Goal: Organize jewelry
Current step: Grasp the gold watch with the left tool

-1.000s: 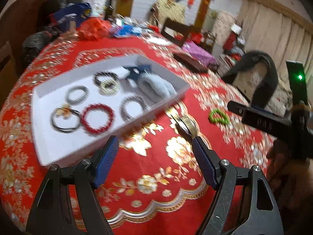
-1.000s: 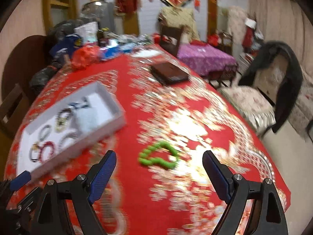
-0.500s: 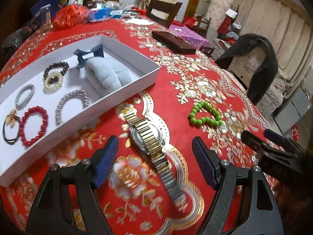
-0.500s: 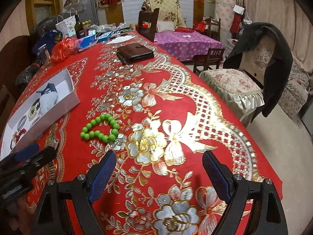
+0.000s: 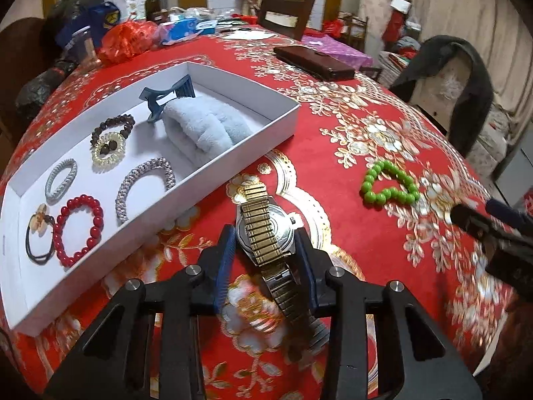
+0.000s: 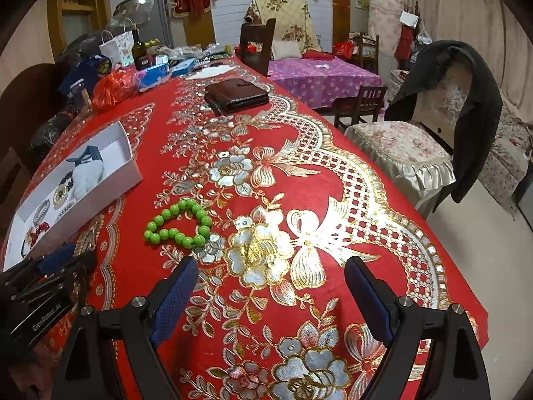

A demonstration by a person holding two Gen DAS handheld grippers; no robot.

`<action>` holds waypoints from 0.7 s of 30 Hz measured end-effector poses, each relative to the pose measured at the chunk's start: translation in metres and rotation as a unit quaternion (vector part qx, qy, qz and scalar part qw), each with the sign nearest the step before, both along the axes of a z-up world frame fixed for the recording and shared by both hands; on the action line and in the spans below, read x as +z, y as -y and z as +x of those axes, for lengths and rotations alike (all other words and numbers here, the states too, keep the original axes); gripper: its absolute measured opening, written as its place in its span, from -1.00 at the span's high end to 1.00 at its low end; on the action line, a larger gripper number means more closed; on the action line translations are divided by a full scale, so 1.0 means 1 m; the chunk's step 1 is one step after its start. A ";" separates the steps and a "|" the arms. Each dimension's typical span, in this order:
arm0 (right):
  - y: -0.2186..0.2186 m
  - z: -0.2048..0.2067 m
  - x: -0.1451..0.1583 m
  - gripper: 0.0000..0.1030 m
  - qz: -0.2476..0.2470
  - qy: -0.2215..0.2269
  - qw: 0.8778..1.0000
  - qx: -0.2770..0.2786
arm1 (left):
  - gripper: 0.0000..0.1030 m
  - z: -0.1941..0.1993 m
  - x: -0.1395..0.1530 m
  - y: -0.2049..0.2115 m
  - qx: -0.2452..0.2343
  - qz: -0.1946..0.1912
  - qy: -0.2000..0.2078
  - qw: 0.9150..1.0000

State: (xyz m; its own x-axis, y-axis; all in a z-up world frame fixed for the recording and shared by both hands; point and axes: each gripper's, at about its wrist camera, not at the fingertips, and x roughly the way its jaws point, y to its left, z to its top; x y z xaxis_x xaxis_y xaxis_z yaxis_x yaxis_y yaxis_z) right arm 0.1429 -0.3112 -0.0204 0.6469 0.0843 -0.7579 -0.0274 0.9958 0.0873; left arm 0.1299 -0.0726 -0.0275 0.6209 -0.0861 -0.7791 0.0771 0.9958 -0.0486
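Note:
A gold-and-silver wristwatch (image 5: 263, 223) lies on the red tablecloth just in front of the white box (image 5: 233, 153). My left gripper (image 5: 265, 241) straddles the watch case. Its jaws are closing, and the blue pads (image 5: 226, 253) touch both sides of the case. A green bead bracelet (image 5: 388, 183) lies to the right. In the right wrist view that green bracelet (image 6: 180, 223) sits just beyond the left finger of my right gripper (image 6: 269, 286), which is open and holds nothing. The white box (image 6: 110, 183) holds several bracelets and hair ties, a blue claw clip (image 5: 166, 96) and a pale blue cloth (image 5: 203, 123).
A brown wallet (image 6: 236, 95) lies farther up the table. Bags, a bottle and boxes crowd the far end (image 6: 133, 66). A chair with a dark jacket (image 6: 449, 113) stands beyond the table's right edge. My left gripper's body (image 6: 50, 286) shows at the lower left.
My left gripper came forward and down over the watch, and its jaws narrowed from wide apart onto the case. My right gripper sank toward the table near the green bracelet and stays wide.

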 end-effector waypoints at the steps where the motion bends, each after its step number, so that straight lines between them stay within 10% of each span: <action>1: 0.000 0.000 -0.002 -0.71 0.005 0.001 1.000 0.003 | 0.33 -0.003 0.000 -0.006 -0.006 -0.011 0.000 1.000; 11: -0.022 0.013 -0.013 -0.71 0.074 -0.005 0.993 0.089 | 0.34 -0.051 0.002 -0.034 -0.034 -0.012 0.000 0.999; 21: -0.076 0.057 -0.022 -0.92 -0.032 -0.028 0.980 0.196 | 0.33 -0.056 0.000 -0.031 -0.024 0.008 0.000 1.000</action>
